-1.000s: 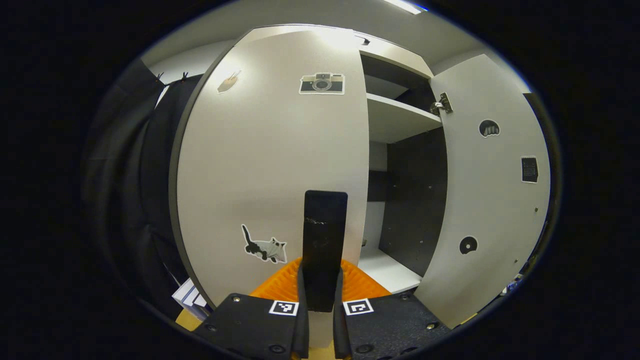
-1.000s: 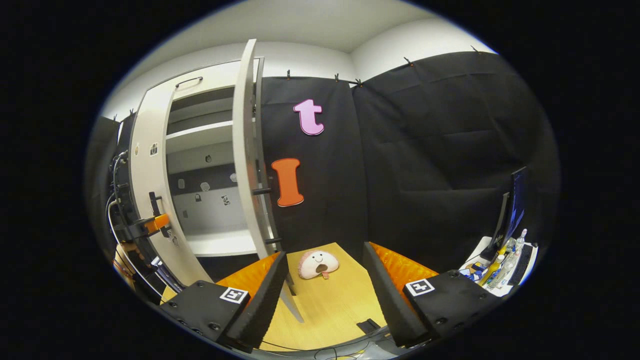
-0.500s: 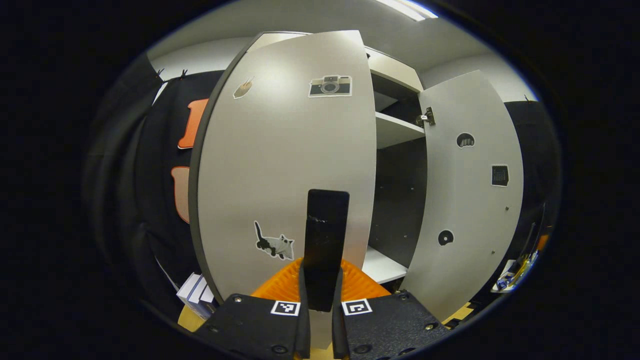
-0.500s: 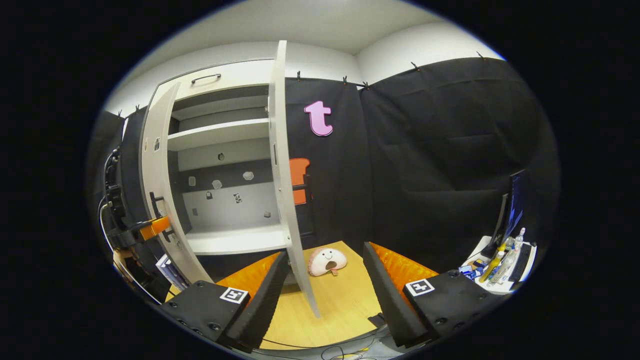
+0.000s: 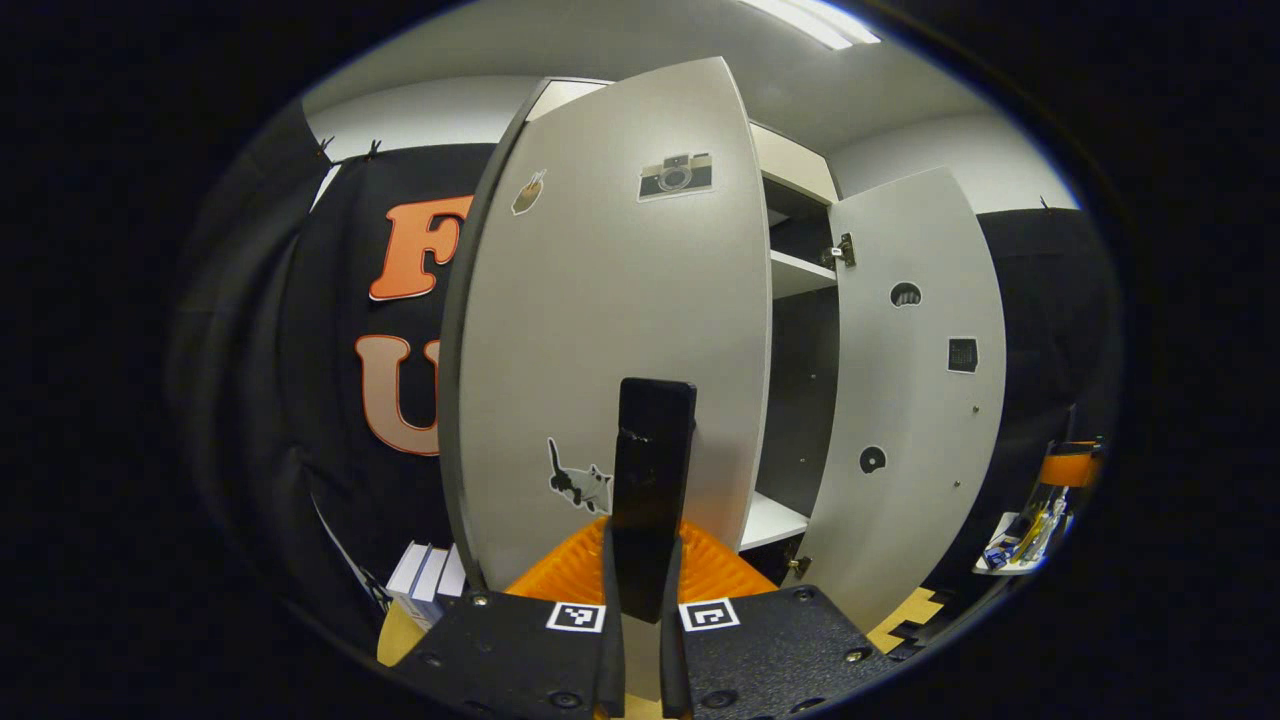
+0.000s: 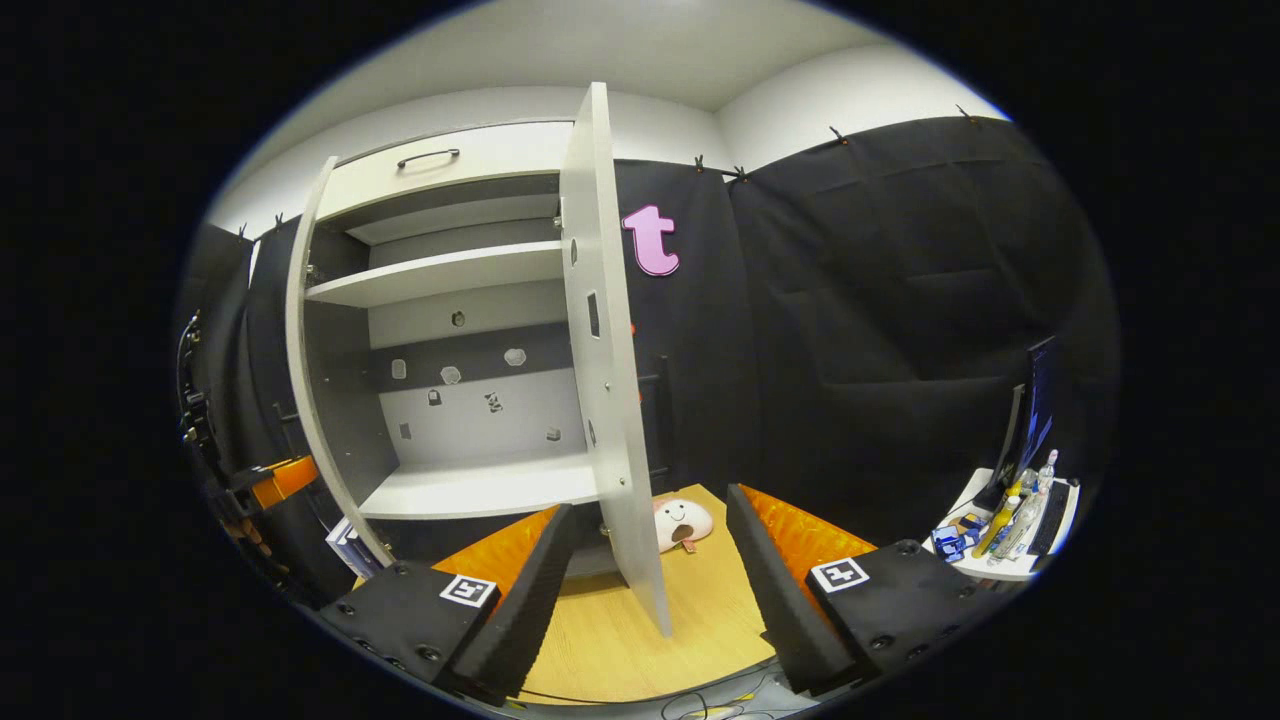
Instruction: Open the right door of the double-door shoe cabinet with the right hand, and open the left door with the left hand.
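Observation:
The pale shoe cabinet (image 6: 450, 200) stands with both doors swung out. In the left gripper view the left door (image 5: 600, 330), with camera and cat stickers, fills the middle. Its black vertical handle (image 5: 655, 440) runs up between my fingers, and my left gripper (image 5: 643, 548) is shut on it. The right door (image 5: 915, 400) hangs open beyond, inner face showing. In the right gripper view my right gripper (image 6: 650, 585) is open and holds nothing, a short way in front of the right door (image 6: 610, 380). The left door (image 6: 300, 350) is seen edge-on, with the left gripper (image 6: 275, 480) beside it.
Inside are white shelves (image 6: 440, 275) and a stickered back panel. A plush toy (image 6: 680, 520) lies on the wooden floor (image 6: 620, 640) behind the right door. Books (image 5: 430, 575) stand left of the left door. A side table with bottles (image 6: 1000, 520) and a monitor (image 6: 1030, 420) is at the right.
The left door has swung farther open with my left gripper still on its handle. The right gripper has shifted, so the cabinet's inside and the right door's inner face show more.

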`<state>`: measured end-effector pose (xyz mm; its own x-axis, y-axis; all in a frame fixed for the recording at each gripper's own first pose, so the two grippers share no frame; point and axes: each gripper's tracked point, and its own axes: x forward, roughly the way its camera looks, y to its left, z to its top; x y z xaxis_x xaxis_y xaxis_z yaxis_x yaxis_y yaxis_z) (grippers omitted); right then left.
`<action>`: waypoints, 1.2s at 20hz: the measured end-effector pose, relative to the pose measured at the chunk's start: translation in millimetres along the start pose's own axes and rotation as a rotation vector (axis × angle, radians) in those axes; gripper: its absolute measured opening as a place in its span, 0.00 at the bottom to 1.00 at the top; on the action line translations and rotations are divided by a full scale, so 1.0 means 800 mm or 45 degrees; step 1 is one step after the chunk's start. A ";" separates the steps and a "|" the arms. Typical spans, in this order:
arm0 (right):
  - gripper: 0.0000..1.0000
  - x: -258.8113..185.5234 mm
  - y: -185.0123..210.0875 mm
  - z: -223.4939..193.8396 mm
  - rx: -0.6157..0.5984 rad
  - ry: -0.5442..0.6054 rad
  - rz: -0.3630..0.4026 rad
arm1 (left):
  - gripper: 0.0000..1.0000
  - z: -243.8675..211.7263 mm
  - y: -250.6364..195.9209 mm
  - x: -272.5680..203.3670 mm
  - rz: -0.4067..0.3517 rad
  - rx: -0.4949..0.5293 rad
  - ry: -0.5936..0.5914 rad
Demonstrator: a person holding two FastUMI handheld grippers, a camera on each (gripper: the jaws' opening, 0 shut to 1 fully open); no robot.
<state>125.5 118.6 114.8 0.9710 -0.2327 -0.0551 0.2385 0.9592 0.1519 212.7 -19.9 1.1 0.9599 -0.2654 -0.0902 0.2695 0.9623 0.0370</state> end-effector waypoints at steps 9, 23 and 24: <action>0.99 0.010 0.056 -0.003 -0.030 0.015 0.066 | 0.05 0.005 0.059 -0.029 0.132 0.067 -0.001; 0.99 -0.008 0.106 -0.004 -0.054 -0.008 0.103 | 0.01 0.005 0.096 -0.041 0.150 0.055 0.006; 0.99 -0.009 0.108 -0.005 -0.060 -0.008 0.103 | 0.01 0.005 0.095 -0.041 0.143 0.058 0.008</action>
<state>139.1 203.8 124.7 0.9872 -0.1552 -0.0381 0.1585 0.9813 0.1092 202.5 61.9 10.9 0.9838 -0.1556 -0.0890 0.1637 0.9822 0.0922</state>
